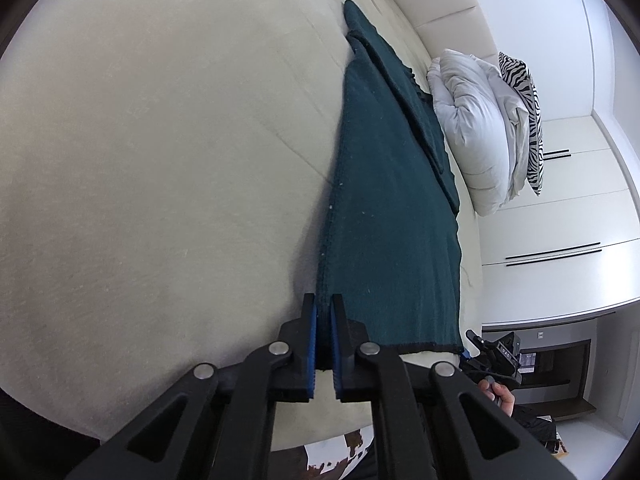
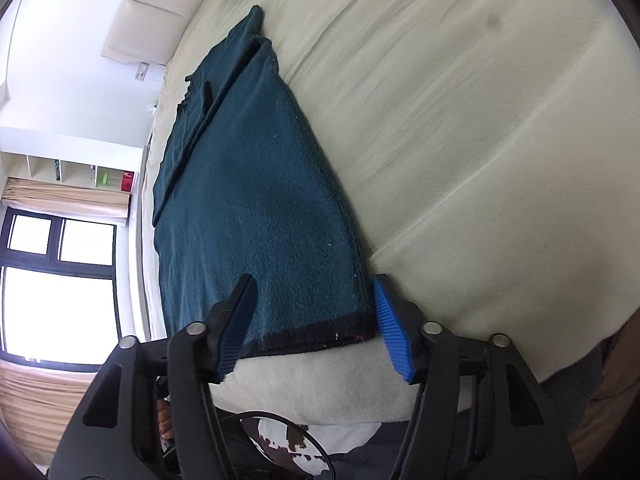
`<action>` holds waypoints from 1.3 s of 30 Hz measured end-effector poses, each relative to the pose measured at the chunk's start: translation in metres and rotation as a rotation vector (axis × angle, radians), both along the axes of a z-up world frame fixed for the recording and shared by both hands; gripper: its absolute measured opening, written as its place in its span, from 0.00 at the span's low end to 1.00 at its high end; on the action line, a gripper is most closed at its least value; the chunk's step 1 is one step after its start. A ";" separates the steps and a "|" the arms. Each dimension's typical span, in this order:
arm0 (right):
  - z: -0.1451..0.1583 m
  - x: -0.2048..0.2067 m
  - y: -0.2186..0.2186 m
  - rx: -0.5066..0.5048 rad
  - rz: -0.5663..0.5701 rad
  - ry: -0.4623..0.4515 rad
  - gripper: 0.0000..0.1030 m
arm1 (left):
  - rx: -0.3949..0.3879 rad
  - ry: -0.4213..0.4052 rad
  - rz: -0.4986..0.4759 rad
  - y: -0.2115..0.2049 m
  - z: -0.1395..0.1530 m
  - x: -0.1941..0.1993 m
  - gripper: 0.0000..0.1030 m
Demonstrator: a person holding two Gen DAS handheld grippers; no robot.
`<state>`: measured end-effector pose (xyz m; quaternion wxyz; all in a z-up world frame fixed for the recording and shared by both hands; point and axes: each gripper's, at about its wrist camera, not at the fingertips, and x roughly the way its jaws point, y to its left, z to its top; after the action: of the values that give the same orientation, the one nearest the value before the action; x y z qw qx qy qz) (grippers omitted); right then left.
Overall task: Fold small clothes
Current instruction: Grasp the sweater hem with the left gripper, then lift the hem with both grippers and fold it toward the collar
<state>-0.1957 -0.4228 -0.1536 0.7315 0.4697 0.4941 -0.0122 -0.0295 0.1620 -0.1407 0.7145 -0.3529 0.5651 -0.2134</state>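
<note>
left gripper [image 1: 324,320] fingers pinched shut on near corner hem of teal garment [image 1: 384,216], likely pinning it for next fold. garment lies long and flat on bed [image 1: 160,160], from near edge toward headboard [image 1: 436,12], one flap already doubled over at far end. right gripper [image 2: 312,312] fingers spread wide, straddling near hem at other corner, gripping nothing yet. white duvet bundle [image 1: 476,128] and zebra pillow [image 1: 528,112] by headboard, apart from garment; nothing blocks fold.
</note>
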 end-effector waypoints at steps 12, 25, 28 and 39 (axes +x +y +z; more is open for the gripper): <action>-0.012 -0.005 0.002 0.040 0.002 -0.017 0.07 | 0.024 -0.033 0.000 -0.002 0.007 -0.003 0.07; 0.032 -0.007 0.014 -0.054 0.012 -0.144 0.04 | 0.001 -0.107 0.003 0.002 0.033 -0.002 0.06; 0.047 0.000 0.018 -0.060 0.024 -0.178 0.04 | -0.024 -0.129 0.014 0.004 0.043 0.002 0.06; 0.091 0.049 0.018 -0.030 0.017 -0.293 0.04 | -0.185 -0.195 0.079 0.006 0.085 0.053 0.06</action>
<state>-0.1469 -0.4051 -0.0630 0.8028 0.4512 0.3858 0.0550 0.0238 0.1681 -0.0554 0.7384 -0.4166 0.4567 -0.2695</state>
